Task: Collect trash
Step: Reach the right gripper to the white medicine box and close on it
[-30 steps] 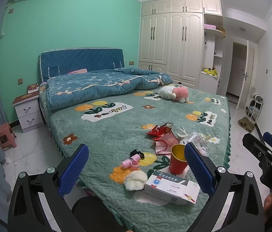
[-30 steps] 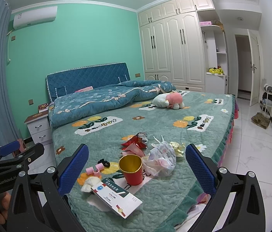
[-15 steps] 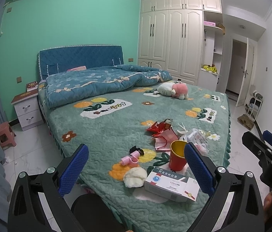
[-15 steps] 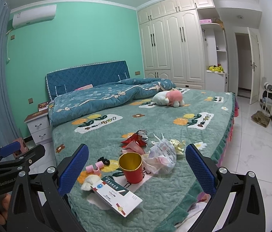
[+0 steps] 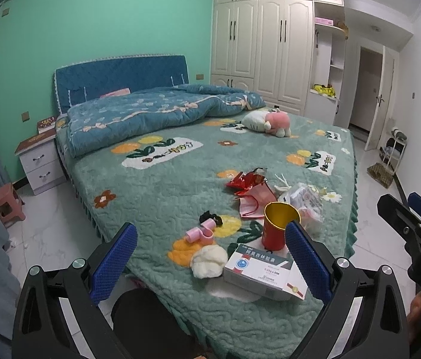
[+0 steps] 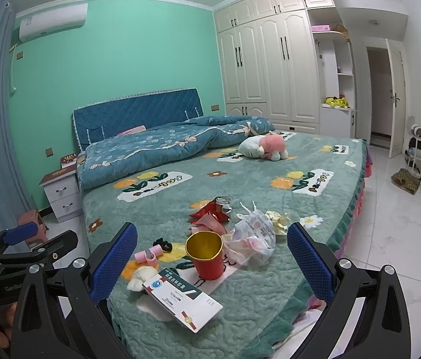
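Left wrist view first: the bed [image 5: 180,185] fills the frame under its green flowered cover, and both tools hang off its near corner, touching nothing. Left tool [image 5: 210,257] has its blue pads spread wide and empty; right tool [image 6: 210,257] likewise gapes, nothing between the fingers. All the trash sits in one cluster on that near corner. Nearest is the medicine box [image 5: 262,270], lying flat just ahead of the left tool's right pad, long axis running left to right there (in the right wrist view [image 6: 180,302] it slants from upper left down to lower right, between the pads). Behind it the crumpled plastic bag [image 6: 254,240], slumped toward the bed's edge. Red cup [image 6: 206,254] stands upright, gold mouth up, touching the bag. Red foil wrapper [image 5: 245,181] further back. White wad [image 5: 209,260] just left of the box, pink rollers [image 5: 200,234] beyond it.
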The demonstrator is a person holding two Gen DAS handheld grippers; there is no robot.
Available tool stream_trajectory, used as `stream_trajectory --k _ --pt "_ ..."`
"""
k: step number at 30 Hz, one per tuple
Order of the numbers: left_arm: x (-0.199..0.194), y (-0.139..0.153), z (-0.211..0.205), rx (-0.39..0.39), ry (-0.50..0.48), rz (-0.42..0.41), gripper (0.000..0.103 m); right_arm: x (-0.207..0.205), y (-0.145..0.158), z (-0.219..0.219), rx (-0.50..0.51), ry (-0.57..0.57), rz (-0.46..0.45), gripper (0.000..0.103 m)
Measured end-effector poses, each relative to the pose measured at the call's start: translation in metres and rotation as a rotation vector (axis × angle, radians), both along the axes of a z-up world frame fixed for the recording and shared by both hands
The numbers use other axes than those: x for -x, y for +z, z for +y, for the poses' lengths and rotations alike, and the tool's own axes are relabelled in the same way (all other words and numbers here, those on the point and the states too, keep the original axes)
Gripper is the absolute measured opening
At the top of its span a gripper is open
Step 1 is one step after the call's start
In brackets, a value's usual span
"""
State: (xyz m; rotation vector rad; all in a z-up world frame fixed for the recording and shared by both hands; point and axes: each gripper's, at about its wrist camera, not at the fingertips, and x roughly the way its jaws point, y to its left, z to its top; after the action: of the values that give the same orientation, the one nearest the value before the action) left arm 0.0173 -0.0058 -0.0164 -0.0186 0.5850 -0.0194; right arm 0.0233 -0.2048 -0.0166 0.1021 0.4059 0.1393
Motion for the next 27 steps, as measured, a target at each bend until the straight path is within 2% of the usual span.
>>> stream_trajectory --k 7,27 --pt "-0.008 -0.001 -0.002 -0.012 -0.021 0.061 0.098 -0.005 0.003 -0.003 -0.011 0.038 0.037 0.098" --pt "-0.035 -0.012 -0.017 -0.062 -0.092 0.207 0.098 -0.043 -0.012 -0.018 -0.084 0.088 0.232 0.098"
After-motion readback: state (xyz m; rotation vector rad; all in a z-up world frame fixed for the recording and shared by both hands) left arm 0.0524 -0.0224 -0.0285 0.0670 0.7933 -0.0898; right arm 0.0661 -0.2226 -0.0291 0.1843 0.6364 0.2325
